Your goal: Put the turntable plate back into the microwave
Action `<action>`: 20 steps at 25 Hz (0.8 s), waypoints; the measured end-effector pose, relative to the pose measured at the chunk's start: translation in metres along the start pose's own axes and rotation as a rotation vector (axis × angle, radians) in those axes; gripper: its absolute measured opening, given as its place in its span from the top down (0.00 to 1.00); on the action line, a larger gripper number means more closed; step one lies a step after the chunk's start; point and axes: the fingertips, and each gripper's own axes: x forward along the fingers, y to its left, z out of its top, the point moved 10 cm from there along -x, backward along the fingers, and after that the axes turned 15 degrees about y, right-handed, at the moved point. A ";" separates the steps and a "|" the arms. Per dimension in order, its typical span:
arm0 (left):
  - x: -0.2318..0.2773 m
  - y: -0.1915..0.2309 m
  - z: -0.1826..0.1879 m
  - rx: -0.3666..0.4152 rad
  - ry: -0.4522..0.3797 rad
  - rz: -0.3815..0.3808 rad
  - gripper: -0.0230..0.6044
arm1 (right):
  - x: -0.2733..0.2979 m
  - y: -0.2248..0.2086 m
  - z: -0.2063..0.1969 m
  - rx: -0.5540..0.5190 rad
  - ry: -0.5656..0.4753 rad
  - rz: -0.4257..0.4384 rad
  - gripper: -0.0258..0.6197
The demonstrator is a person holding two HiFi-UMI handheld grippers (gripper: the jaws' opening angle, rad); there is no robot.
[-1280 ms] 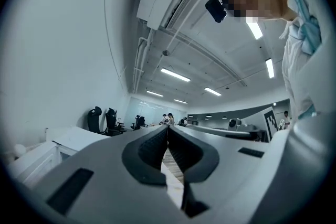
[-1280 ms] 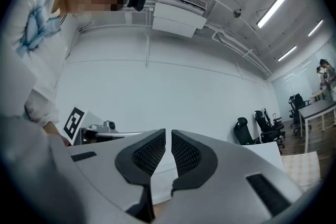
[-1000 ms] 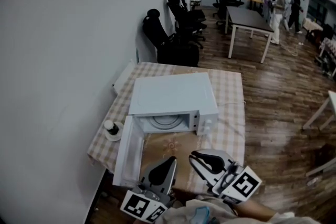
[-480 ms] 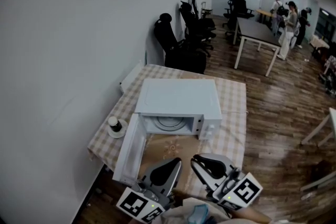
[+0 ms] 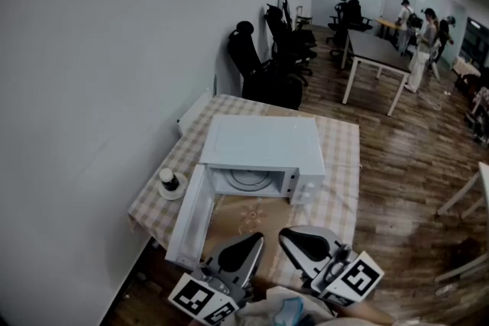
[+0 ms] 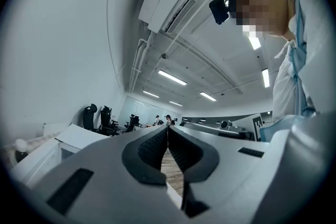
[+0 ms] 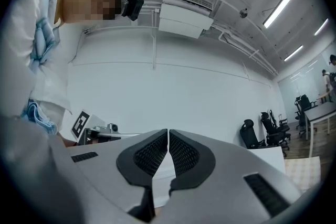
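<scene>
A white microwave [image 5: 260, 149] stands on a checked tablecloth, its door [image 5: 189, 219] swung open to the left. A pale round turntable plate [image 5: 246, 179] lies inside the cavity. Both grippers hang low in the head view, on the near side of the table and apart from the microwave. My left gripper [image 5: 252, 240] is shut with nothing between its jaws, and the left gripper view shows its pads [image 6: 155, 147] meeting. My right gripper [image 5: 285, 234] is shut too and holds nothing, as its own view confirms [image 7: 168, 135]. The microwave [image 6: 68, 137] appears at the left of the left gripper view.
A small dark-capped bottle on a saucer [image 5: 170, 182] stands left of the microwave. The table [image 5: 340, 164] is against a white wall. Black office chairs [image 5: 267, 61] crowd behind it, with a long desk [image 5: 378, 42] and people [image 5: 422, 30] further back on the wooden floor.
The head view has drifted a little, so the microwave sits slightly further right in it. Both grippers stay shut in the same place near the bottom edge.
</scene>
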 end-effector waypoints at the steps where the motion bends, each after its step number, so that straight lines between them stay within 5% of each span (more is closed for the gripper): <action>1: 0.000 0.000 0.000 -0.001 -0.002 0.000 0.96 | 0.000 0.000 0.001 0.007 0.003 0.004 0.90; 20: 0.001 -0.016 0.004 -0.034 0.039 -0.023 0.96 | -0.011 0.003 0.006 0.030 0.034 0.027 0.91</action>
